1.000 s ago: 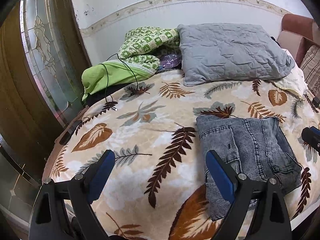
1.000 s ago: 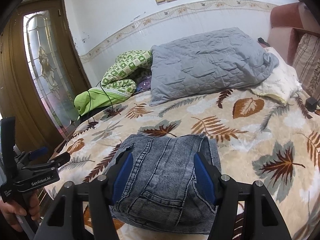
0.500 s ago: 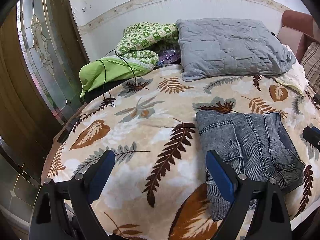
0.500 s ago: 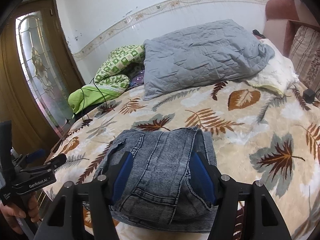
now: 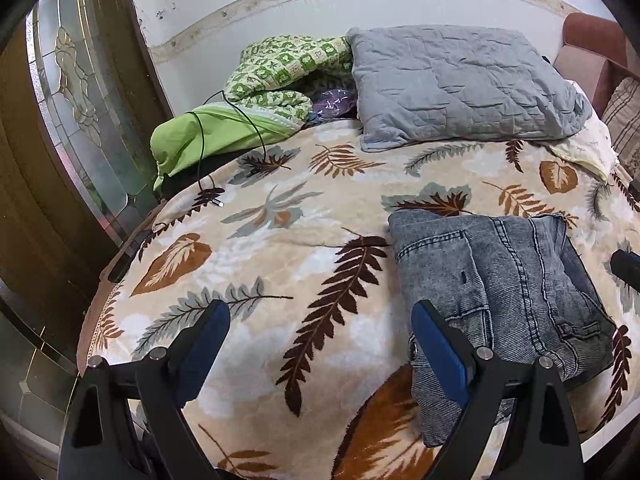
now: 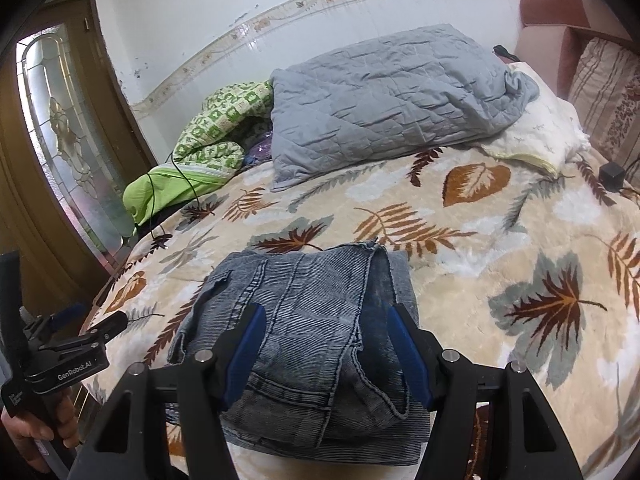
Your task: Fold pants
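Folded grey-blue jeans [image 6: 312, 312] lie on the leaf-patterned blanket near the bed's front edge, waistband toward me. My right gripper [image 6: 325, 314] hovers over their near part, jaws open, and its blue pads [image 6: 244, 344] straddle the denim without pinching it. My left gripper [image 5: 320, 312] is open above bare blanket, just left of the jeans [image 5: 500, 280]; its right finger overlaps their near left corner in the picture. In the right wrist view a hand holds the left gripper [image 6: 68, 352] at the far left. The right gripper's tip [image 5: 626, 266] shows at the left wrist view's right edge.
A grey quilted pillow [image 6: 392, 96], a green patterned bundle [image 5: 280, 76] with a black cable [image 5: 208, 148], and a cream cloth [image 6: 536, 132] lie at the back. A small black box [image 6: 612, 176] sits far right by a sofa [image 6: 560, 8]. A glazed door [image 5: 68, 92] stands left.
The right wrist view has tilted slightly over the jeans. The jeans lie as before and both grippers keep the same opening.
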